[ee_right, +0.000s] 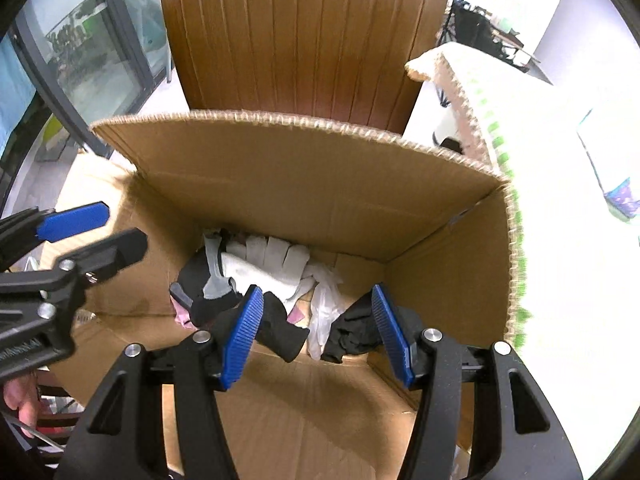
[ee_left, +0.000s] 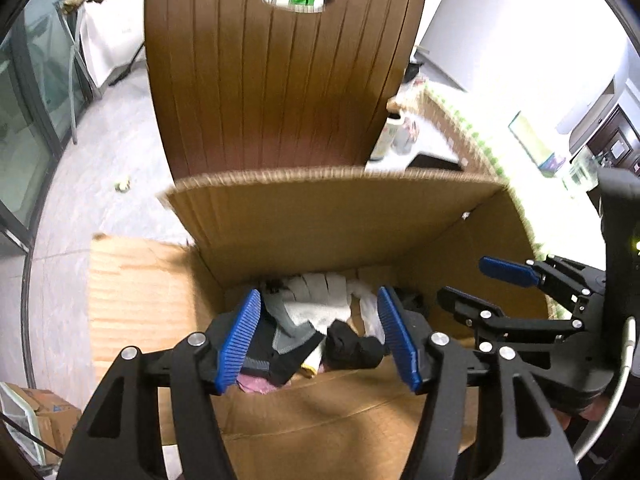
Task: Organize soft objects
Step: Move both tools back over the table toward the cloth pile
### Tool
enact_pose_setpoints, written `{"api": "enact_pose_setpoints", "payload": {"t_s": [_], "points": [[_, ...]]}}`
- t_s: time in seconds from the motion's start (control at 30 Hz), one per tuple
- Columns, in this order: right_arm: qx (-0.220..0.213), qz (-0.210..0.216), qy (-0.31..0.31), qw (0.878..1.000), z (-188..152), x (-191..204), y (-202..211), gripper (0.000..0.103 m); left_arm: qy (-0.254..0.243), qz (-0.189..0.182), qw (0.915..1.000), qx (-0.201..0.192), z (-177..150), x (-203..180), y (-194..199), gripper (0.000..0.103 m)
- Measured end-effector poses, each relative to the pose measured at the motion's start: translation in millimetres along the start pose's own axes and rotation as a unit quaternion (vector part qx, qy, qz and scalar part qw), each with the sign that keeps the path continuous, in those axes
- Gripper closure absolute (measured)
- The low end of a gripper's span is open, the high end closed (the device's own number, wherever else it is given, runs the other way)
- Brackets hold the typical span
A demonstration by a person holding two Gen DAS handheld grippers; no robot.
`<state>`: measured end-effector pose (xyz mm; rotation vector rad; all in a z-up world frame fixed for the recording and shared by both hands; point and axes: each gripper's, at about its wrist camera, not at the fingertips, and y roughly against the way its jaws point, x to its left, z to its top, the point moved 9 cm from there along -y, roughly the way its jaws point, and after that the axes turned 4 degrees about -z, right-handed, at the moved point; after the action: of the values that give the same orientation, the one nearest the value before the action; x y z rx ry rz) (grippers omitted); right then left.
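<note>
An open cardboard box [ee_left: 320,216] [ee_right: 320,184] sits on a wooden chair, with soft things piled at its bottom. The pile holds a white knit glove [ee_left: 320,292] [ee_right: 276,260], a grey-and-black glove [ee_left: 288,332] [ee_right: 208,288], black socks [ee_left: 352,348] [ee_right: 352,336], a thin white glove [ee_right: 324,316] and something pink [ee_left: 256,384] [ee_right: 180,316]. My left gripper [ee_left: 318,340] hangs open above the pile, nothing between its blue pads. My right gripper [ee_right: 318,336] is likewise open over the pile, empty. Each gripper shows in the other's view: the right gripper [ee_left: 476,284] at the right, the left gripper [ee_right: 120,228] at the left.
The brown slatted chair back [ee_left: 280,68] [ee_right: 296,36] rises behind the box. The box flaps [ee_left: 136,292] [ee_right: 472,116] stand out left and right. Glass doors [ee_left: 32,120] are at the left, a small carton [ee_left: 48,412] on the floor, and a person's hand [ee_right: 20,404] at the lower left.
</note>
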<state>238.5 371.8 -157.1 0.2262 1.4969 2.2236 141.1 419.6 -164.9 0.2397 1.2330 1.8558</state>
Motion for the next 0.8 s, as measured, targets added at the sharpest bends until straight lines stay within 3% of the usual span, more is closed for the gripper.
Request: {"api": "enact_pose_setpoints", "payload": {"t_s": [0.23, 0.3, 0.37, 0.5, 0.63, 0.77, 0.8], "points": [[-0.099, 0.008, -0.025, 0.995, 8, -3, 57, 0.048, -0.019, 0.014, 0.9964, -0.081, 20, -7, 51, 0.044], [-0.127, 0.004, -0.034, 0.991, 8, -7, 73, 0.048, -0.028, 0.018, 0.9922, -0.12, 25, -11, 69, 0.04], [-0.152, -0.002, -0.043, 0.987, 7, -13, 89, 0.048, -0.034, 0.019, 0.985, -0.168, 30, -16, 90, 0.029], [-0.219, -0.014, -0.058, 0.974, 9, -24, 124, 0.048, -0.043, 0.012, 0.9747, -0.219, 34, -25, 116, 0.027], [-0.314, -0.057, -0.045, 0.947, 10, -30, 163, 0.038, -0.071, 0.019, 0.9476, -0.311, 37, -37, 149, 0.02], [-0.365, -0.068, -0.047, 0.928, 7, -35, 185, 0.037, -0.101, 0.023, 0.9256, -0.364, 35, -49, 168, 0.019], [-0.372, -0.07, -0.051, 0.924, 6, -37, 186, 0.036, -0.104, 0.022, 0.9239, -0.368, 35, -50, 170, 0.019]]}}
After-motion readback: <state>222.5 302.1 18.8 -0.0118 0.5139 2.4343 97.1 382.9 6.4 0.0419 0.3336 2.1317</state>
